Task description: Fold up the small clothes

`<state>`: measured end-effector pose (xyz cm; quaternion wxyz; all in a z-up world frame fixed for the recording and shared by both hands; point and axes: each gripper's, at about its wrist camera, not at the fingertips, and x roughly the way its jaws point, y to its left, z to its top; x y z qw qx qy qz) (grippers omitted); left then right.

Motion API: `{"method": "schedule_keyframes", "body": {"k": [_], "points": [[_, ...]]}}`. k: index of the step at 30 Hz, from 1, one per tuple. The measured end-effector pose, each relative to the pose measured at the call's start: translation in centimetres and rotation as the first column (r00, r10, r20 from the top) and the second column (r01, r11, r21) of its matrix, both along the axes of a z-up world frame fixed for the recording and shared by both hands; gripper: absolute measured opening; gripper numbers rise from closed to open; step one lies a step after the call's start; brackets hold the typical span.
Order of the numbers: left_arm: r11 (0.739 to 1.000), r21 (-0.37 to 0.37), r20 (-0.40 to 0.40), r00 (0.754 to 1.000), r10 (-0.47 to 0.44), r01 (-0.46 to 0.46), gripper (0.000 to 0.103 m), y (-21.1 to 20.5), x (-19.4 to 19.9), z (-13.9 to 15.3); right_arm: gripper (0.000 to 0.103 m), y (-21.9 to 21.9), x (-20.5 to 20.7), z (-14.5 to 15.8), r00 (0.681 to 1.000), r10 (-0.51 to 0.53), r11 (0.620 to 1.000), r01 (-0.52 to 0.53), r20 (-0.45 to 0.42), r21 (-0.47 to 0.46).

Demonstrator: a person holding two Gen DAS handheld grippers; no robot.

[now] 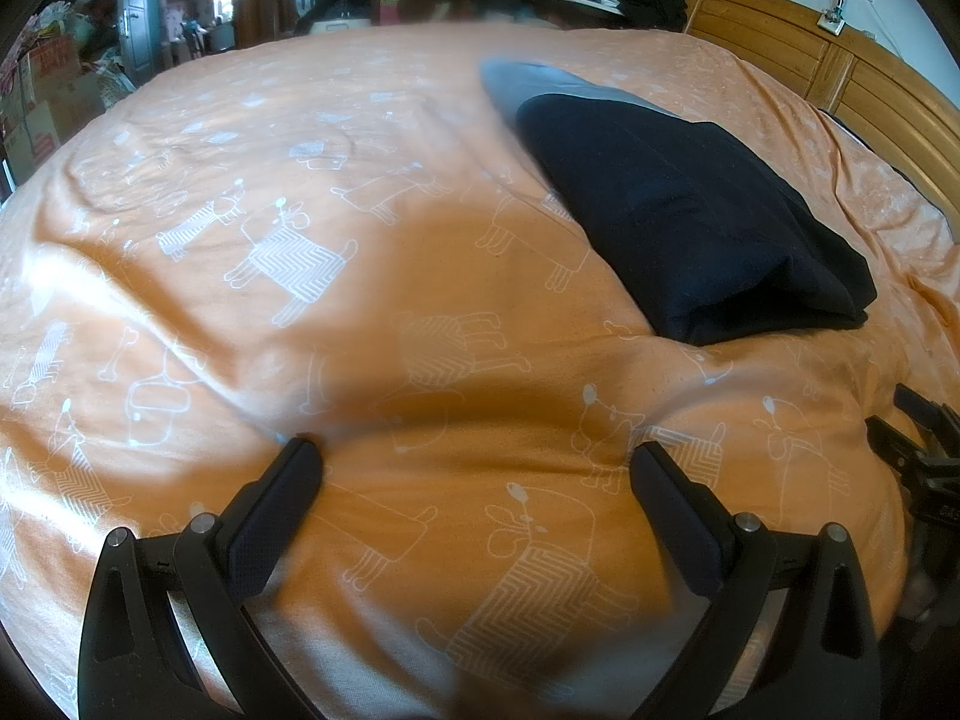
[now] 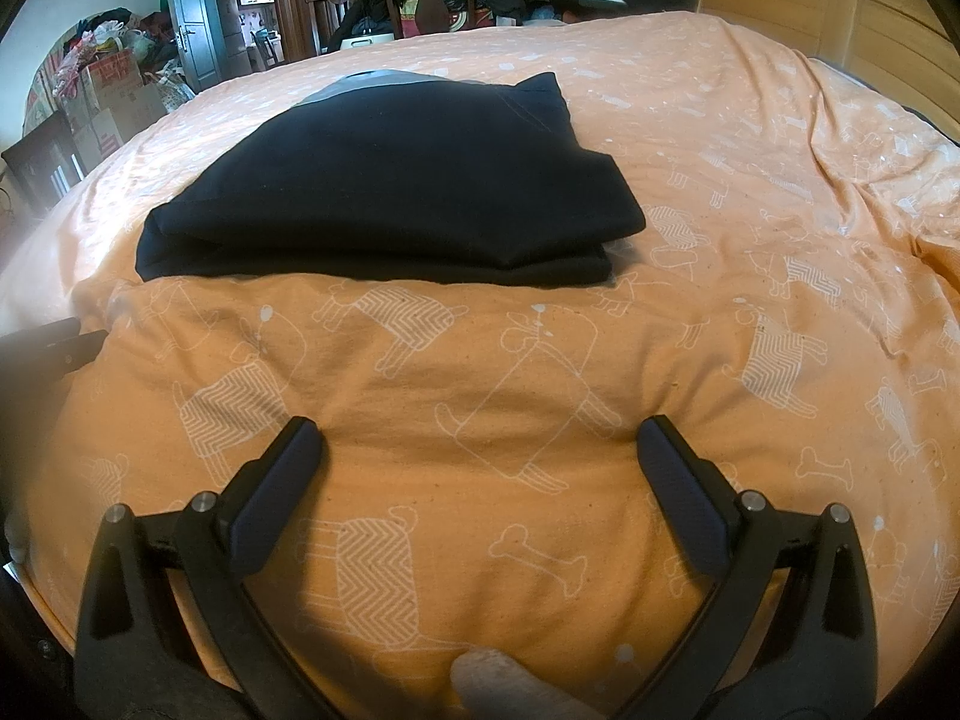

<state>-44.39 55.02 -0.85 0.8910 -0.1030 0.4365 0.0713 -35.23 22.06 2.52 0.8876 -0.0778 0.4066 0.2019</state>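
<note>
left tongs [image 1: 474,468]: mine, spread wide, nothing between the jaws. Tips sit low over the orange bed cover [image 1: 252,312]; can't tell if they touch it.
ahead-left of left tongs: bare cover only, wrinkled, dog print.
dark garment [image 1: 690,222]: ahead and to the right of my left tongs, well apart from the tips. Flat on the bed, already folded into a stack of layers.
grey piece [image 1: 540,81]: sticks out from under the garment's far end. Could be a lining or a second item, can't tell.
right tongs [image 2: 480,450]: also spread wide, empty. Garment [image 2: 390,180] is ahead, slightly left of centre, near folded edge facing me with layered edges showing.
between right tongs and garment: raised ridge of bed cover, apart from both finger pads [image 2: 282,480].
handling, my guess: soft, light, limp cloth. Won't hold shape when lifted by one point, layers will slide and unfold. Not fragile. Matte weave, probably not slippery.
where to grip: near folded edge, one tongs at each near corner, pinching all layers together. A single top-layer pinch would likely peel the fold open.
risk: soft mattress gives underneath, so I could catch the bed cover with the cloth.
far right: wooden headboard [image 1: 840,60], out of the way.
</note>
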Motion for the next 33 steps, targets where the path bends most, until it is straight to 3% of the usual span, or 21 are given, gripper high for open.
{"method": "schedule_keyframes", "body": {"k": [33], "points": [[1.0,0.006,0.001,1.0,0.003,-0.003,0.103,0.08,0.18,-0.04,0.103,0.11,0.06,-0.24,1.0,-0.002,1.0,0.002,0.01,-0.011]]}}
